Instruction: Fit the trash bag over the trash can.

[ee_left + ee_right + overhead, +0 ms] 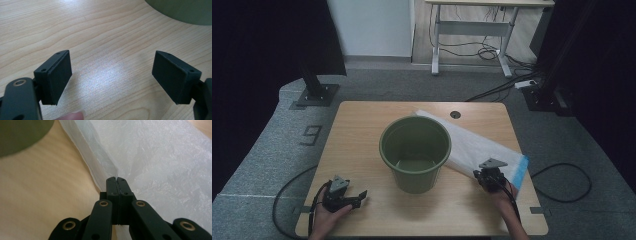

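Right gripper [482,176], at about 4 o'clock from the table's centre, with its jaws pressed together on the near edge of a white plastic bag [472,145]; in the right gripper view the same gripper [116,180] pinches a thin raised fold of the bag [155,160] between its black pads, the film rising from the pinch towards 12 o'clock. The bag lies flat on the wooden table [362,125], running from about 12 o'clock to 4 o'clock, its far part passing behind a green bucket [415,152] that stands upright at the centre; a blue strip marks the bag's end at 4 o'clock. Left gripper [357,197], at about 8 o'clock near the table's front edge, with its jaws standing wide apart; in the left gripper view this gripper [111,75] has bare tabletop [100,37] between its pads, and the bucket's wall [185,10] shows at 1 o'clock.
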A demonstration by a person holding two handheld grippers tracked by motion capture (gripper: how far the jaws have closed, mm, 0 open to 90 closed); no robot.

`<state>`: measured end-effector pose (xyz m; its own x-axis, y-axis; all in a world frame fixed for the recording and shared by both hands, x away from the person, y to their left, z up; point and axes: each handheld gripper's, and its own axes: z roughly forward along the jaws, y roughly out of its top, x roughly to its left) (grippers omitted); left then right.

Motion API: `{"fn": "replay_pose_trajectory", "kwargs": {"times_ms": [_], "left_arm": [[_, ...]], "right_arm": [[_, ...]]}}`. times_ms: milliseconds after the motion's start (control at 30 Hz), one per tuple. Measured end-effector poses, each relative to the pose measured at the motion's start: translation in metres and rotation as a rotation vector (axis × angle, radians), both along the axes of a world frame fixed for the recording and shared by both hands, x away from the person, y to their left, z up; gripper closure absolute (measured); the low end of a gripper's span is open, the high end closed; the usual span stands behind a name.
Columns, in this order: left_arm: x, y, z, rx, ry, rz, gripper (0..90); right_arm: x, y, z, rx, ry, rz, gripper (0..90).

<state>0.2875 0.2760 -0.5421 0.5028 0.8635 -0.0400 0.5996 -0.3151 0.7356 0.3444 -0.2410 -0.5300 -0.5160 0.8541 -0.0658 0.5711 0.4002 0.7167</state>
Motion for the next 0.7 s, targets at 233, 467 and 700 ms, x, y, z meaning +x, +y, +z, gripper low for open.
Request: {"fn": "replay_pose_trajectory", "kwargs": {"times_ms": [233, 467, 700], "left_arm": [[0.000, 0.000, 0.000, 0.003, -0.002, 0.009, 16.2], [0.000, -0.001, -0.001, 0.012, 0.012, 0.000, 16.2], [0.000, -0.003, -0.001, 0.025, 0.014, -0.011, 16.2]], "right_arm": [[-0.035, -0.030, 0.000, -0.006, -0.008, -0.002, 88.8], [-0.056, -0.057, 0.000, -0.009, 0.004, -0.024, 87.9], [-0.056, -0.042, 0.007, 0.029, -0.060, 0.005, 53.3]]}}
